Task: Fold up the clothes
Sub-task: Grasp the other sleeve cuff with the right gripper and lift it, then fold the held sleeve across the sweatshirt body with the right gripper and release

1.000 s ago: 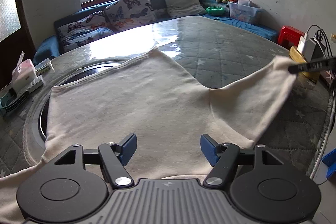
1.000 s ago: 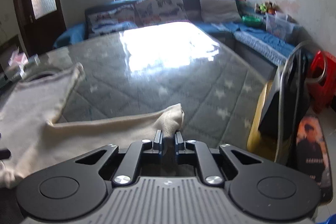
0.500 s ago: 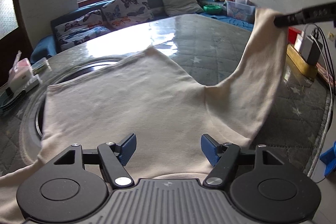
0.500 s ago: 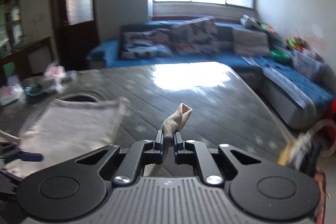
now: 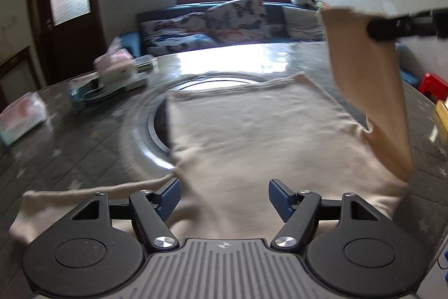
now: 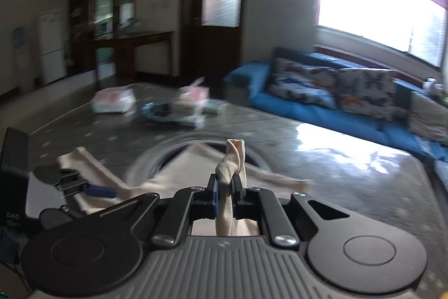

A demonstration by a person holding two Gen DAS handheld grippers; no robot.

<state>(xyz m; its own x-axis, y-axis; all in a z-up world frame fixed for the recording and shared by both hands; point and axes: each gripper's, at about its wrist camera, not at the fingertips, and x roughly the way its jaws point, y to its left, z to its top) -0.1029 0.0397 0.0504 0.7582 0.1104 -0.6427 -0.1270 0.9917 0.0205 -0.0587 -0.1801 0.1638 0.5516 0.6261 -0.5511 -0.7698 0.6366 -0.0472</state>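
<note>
Your right gripper is pinched tight on the cuff of the cream sleeve, which pokes up between the pads toward twelve o'clock. In the left wrist view that sleeve hangs from about one o'clock down to where it joins the garment's body, spread flat on the quilted table over a round inset ring.

Carry the cuff across the body toward nine o'clock and lay it down straight, so the fold line runs along the shoulder seam, not on a slant. Keep light tension; too much will likely drag the body off square.

Your left gripper is spread wide above the near hem, holding nothing. Consider pressing it down there to anchor the cloth. The other sleeve lies out at eight o'clock, unfolded.
</note>
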